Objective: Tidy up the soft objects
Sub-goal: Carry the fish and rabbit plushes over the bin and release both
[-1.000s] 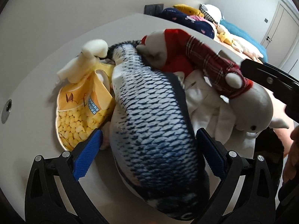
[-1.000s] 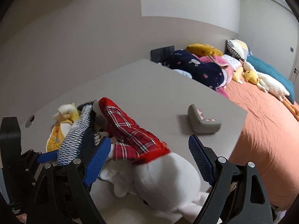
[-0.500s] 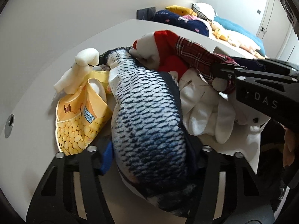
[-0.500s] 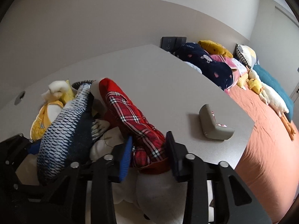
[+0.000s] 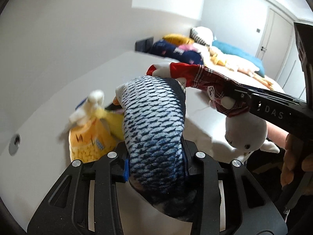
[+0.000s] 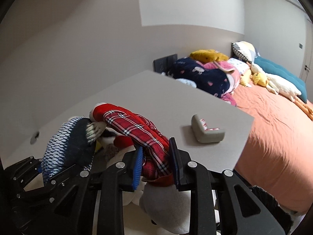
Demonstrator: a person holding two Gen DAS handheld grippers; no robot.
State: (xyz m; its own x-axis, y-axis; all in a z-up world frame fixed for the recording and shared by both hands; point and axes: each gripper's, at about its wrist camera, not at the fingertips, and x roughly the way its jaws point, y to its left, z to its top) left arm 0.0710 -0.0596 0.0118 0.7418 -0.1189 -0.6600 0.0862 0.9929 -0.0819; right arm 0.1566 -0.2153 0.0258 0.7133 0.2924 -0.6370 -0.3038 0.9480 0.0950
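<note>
Fish toy (image 5: 154,121): soft, light, squashes; left gripper (image 5: 156,166) has just closed, pinching its middle, lower centre; plaid doll (image 6: 137,129): floppy; right gripper (image 6: 155,161) has just closed, pinching its cloth.

Yellow plush (image 5: 92,137) motion-blurred; fish plush (image 5: 154,129) tail behind left fingers (image 5: 126,164)
</note>
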